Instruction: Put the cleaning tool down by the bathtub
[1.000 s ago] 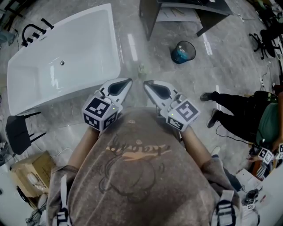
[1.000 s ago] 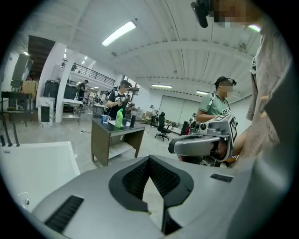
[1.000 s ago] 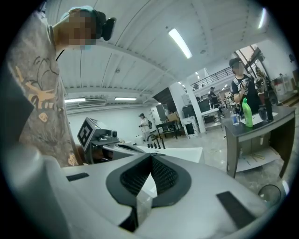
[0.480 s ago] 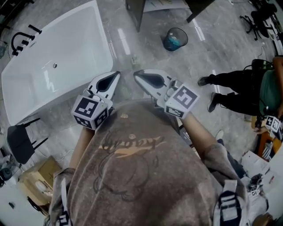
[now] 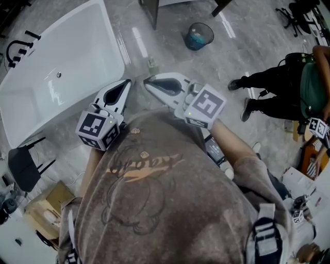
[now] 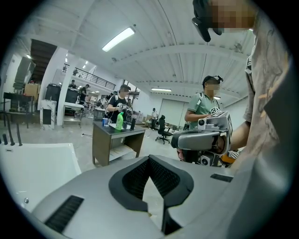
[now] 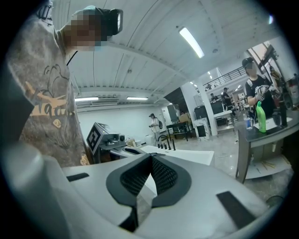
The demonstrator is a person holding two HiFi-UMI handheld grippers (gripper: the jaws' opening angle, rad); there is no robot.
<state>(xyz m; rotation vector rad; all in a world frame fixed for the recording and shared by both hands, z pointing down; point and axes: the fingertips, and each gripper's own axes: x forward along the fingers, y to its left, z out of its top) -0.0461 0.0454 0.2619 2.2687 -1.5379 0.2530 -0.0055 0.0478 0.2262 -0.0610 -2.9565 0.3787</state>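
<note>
A white bathtub point(image 5: 62, 72) fills the upper left of the head view. On the floor by its near corner stands a small pale green object point(image 5: 152, 64); I cannot tell what it is. My left gripper point(image 5: 127, 82) and right gripper point(image 5: 146, 80) hover in front of my chest, tips close together and pointing toward that corner. Both are shut with nothing between the jaws. The left gripper view has its closed tips point(image 6: 149, 158) with the right gripper point(image 6: 205, 140) beyond. From the right gripper view I see closed tips point(image 7: 151, 155), the left gripper point(image 7: 105, 139) and the tub point(image 7: 187, 156).
A black faucet point(image 5: 18, 44) stands at the tub's far end. A bin point(image 5: 199, 36) and a desk point(image 5: 154, 7) lie beyond the tub's corner. A person point(image 5: 289, 87) is at the right. A black chair point(image 5: 23, 165) and a cardboard box point(image 5: 44, 206) are at the lower left.
The head view has swung, so the tub, bin and person have slid up and left. The right gripper has drifted left and slightly up. Both grippers stay shut and empty.
</note>
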